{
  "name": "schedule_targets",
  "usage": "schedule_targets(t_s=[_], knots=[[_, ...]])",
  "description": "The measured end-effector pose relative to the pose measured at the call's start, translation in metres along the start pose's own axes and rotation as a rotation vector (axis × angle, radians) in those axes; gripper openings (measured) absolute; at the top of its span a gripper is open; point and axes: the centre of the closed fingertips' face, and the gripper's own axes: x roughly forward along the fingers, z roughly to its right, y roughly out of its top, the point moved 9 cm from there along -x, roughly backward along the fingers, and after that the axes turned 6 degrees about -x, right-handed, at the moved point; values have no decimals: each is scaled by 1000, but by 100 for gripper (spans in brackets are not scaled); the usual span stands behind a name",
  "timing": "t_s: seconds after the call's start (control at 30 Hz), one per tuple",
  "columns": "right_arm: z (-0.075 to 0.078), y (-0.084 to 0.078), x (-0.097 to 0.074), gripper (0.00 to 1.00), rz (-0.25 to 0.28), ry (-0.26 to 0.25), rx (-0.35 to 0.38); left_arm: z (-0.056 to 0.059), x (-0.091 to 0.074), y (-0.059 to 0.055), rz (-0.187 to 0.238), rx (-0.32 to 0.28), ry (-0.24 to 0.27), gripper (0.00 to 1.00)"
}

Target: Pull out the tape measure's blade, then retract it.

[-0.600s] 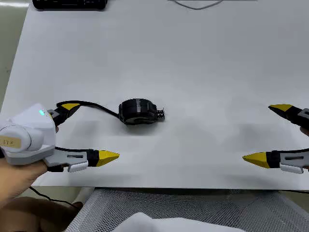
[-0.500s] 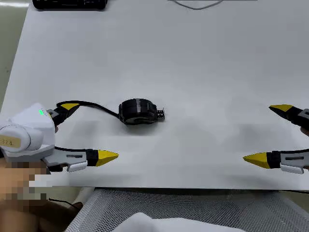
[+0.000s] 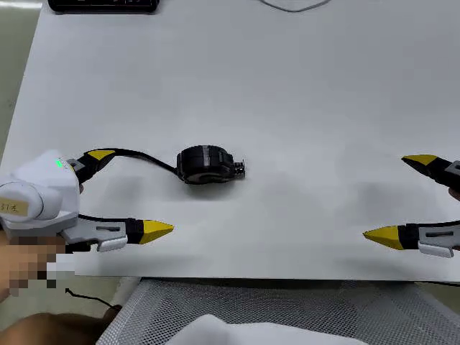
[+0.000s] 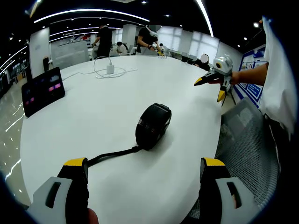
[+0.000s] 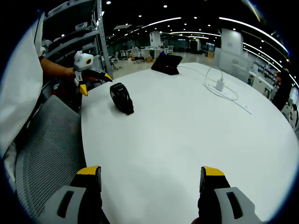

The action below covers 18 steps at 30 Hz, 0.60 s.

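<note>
Your left gripper (image 3: 138,192) sits at 8 o'clock in the head view with its jaws spread wide and nothing between them. Your right gripper (image 3: 394,196) is at 4 o'clock, also wide open and empty. The two are well apart.

The tape measure (image 3: 206,165) lies on the white table (image 3: 287,93), toward 9 o'clock from frame centre and nearer your left gripper. The blade is in, with its end hook (image 3: 239,169) on the case's 3 o'clock side. A black strap (image 3: 140,158) runs off the case toward 9 o'clock and ends at your left gripper's far jaw tip. I can't tell whether it touches.

The left gripper view has the tape measure (image 4: 153,125) at 12 o'clock ahead of the open jaws, just beyond the tips. The strap (image 4: 112,155) trails toward 7 o'clock to that jaw tip. This view adds what the head view cuts off:
- a dark tablet (image 4: 42,91) at 9 o'clock
- a white charger with cable (image 4: 110,70) at 11 o'clock
- your right gripper (image 4: 207,91) open at 2 o'clock

The right gripper view has the tape measure (image 5: 122,98) far off at 11 o'clock, with your left gripper (image 5: 97,85) just beyond it. The tablet (image 5: 168,63) is at 12 o'clock and the charger (image 5: 219,86) at 1 o'clock. A mesh chair (image 5: 46,135) is at 9 o'clock, beside the table edge.
</note>
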Motion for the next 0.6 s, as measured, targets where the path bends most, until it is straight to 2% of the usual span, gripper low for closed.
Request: schedule_targets(t_s=[0.6], knots=[[-1,1,1,87,-2,6,-4,-2,-1,1,-4,12,1,98]])
